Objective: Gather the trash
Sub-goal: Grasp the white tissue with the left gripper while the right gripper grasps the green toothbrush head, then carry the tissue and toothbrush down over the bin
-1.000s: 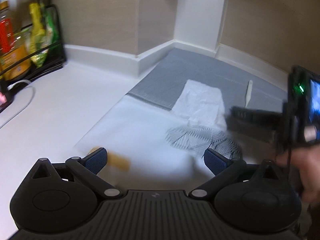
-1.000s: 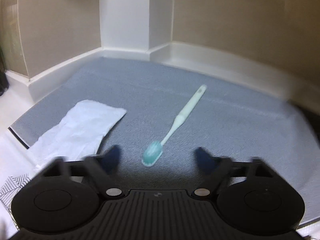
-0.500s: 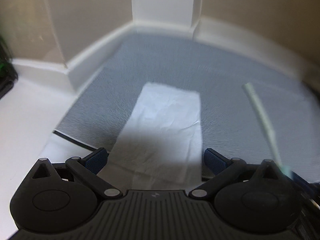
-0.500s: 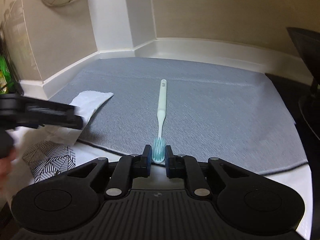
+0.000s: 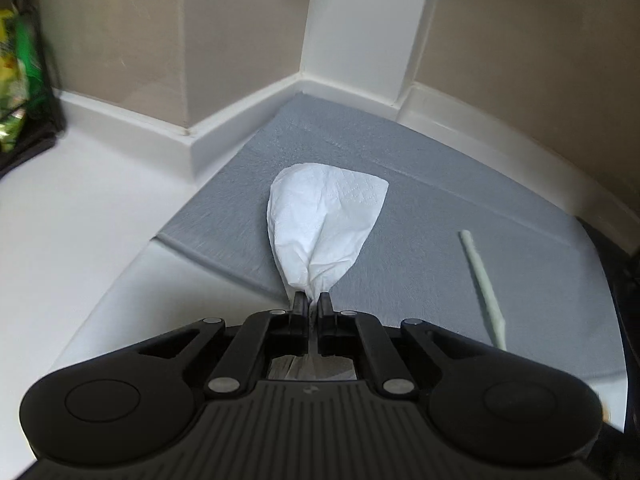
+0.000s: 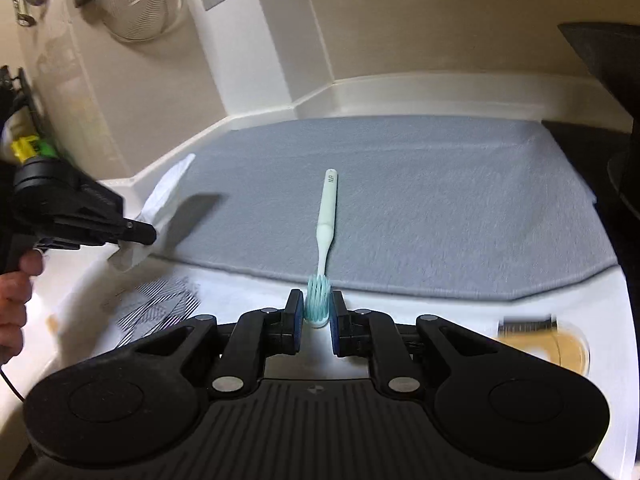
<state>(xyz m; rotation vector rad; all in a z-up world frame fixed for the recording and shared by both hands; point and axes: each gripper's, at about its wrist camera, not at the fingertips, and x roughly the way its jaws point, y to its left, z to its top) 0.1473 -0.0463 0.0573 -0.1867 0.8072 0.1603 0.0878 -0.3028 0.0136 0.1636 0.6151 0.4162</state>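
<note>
- My left gripper (image 5: 310, 305) has its jaws pinched tight on the near end of a white paper napkin (image 5: 326, 218); the paper bunches into a narrow neck at the fingertips and fans out wide beyond them.
- The fanned part of the napkin stands over the grey mat (image 5: 420, 216), near the mat's left edge and towards the corner of the wall.
- From my right wrist camera the left gripper (image 6: 140, 236) shows side on, a hand (image 6: 14, 300) behind it, with the napkin (image 6: 160, 208) trailing from its tips above the mat's left edge.
- My right gripper (image 6: 317, 312) has its jaws drawn in on the bristled head of a pale green toothbrush (image 6: 326, 216), one blue pad on each side of the head.
- The toothbrush handle points away from me over the grey mat (image 6: 440, 208), while its head sits past the mat's near edge, over the white counter (image 6: 520, 296).
- In the left wrist view only the handle of the toothbrush (image 5: 482, 284) shows, right of the napkin and well apart from it.
- On the counter left of my right gripper lies a sheet with a black and white striped pattern (image 6: 160, 308).
</note>
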